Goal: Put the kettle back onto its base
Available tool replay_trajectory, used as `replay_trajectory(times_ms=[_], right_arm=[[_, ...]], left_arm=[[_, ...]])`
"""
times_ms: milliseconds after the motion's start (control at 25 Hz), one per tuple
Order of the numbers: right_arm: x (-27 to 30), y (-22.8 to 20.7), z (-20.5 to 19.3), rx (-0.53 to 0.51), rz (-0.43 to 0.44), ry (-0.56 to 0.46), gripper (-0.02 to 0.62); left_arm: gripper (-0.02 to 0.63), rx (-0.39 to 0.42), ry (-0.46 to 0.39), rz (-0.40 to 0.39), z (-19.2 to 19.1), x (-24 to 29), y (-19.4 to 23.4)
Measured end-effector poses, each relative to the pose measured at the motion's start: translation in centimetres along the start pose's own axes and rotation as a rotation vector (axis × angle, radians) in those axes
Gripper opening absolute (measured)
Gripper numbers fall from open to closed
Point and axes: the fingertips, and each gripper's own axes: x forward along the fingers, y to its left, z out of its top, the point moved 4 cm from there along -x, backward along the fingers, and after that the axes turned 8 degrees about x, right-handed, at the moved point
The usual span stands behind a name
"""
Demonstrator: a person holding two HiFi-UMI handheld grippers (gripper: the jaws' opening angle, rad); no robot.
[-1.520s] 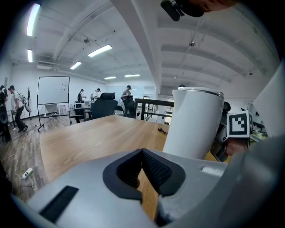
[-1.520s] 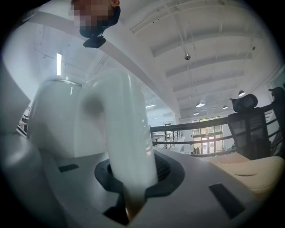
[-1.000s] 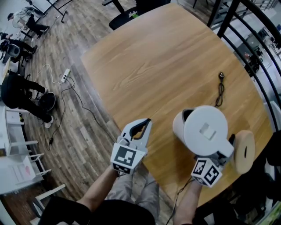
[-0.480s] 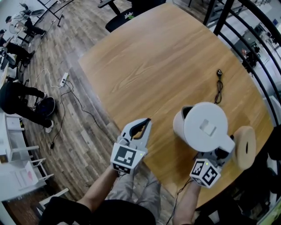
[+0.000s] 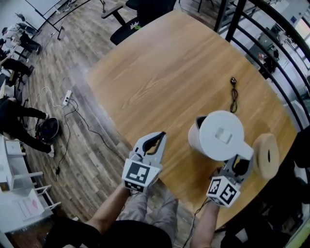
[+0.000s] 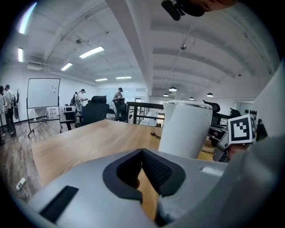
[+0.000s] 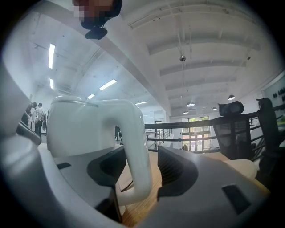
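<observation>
The white kettle (image 5: 220, 135) stands upright on the wooden table (image 5: 169, 72) near its front right edge; I cannot see its base, which may be hidden under it. My right gripper (image 5: 238, 167) sits just behind the kettle, level, with its jaws open. In the right gripper view the kettle's handle (image 7: 136, 151) stands between the pads, with a clear gap to the right pad. My left gripper (image 5: 156, 140) hovers at the table's near edge, left of the kettle (image 6: 185, 129), shut and empty.
A black cord with a plug (image 5: 234, 94) lies on the table beyond the kettle. A round pale wooden disc (image 5: 266, 156) sits at the table's right edge, close to the right gripper. Black railings (image 5: 271, 53) run along the right. A black chair (image 5: 140, 14) stands at the far side.
My right gripper has drawn back a little from the kettle toward the near edge. The kettle stays where it stood. The left gripper has held still.
</observation>
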Motion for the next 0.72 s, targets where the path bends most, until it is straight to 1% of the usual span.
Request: replay_trajectory(times_ms=[320,480,600,720], right_arm=[[-1.8,1.2,1.8,-0.016,-0.024,0.003,0.202],[-3.4,1.5,3.2,-0.022,-0.038,0.003,0.202],[-4.8,1.9,3.8,-0.009,-0.062,0.032,0.202],[-6.0,2.6,5.3,-0.017,-0.076,0.032,0.196]], left_arm=[[0.003,0.029,-0.035,-0.053,2.5,-0.7,0.3],[0.003,0.041,-0.058,-0.080,4.5,-1.6,0.4],[0.003,0.056,-0.079,-0.108,6.0,-2.3,0.6],[0.003,0.068,-0.097,-0.139,7.4,-2.9,0.4]])
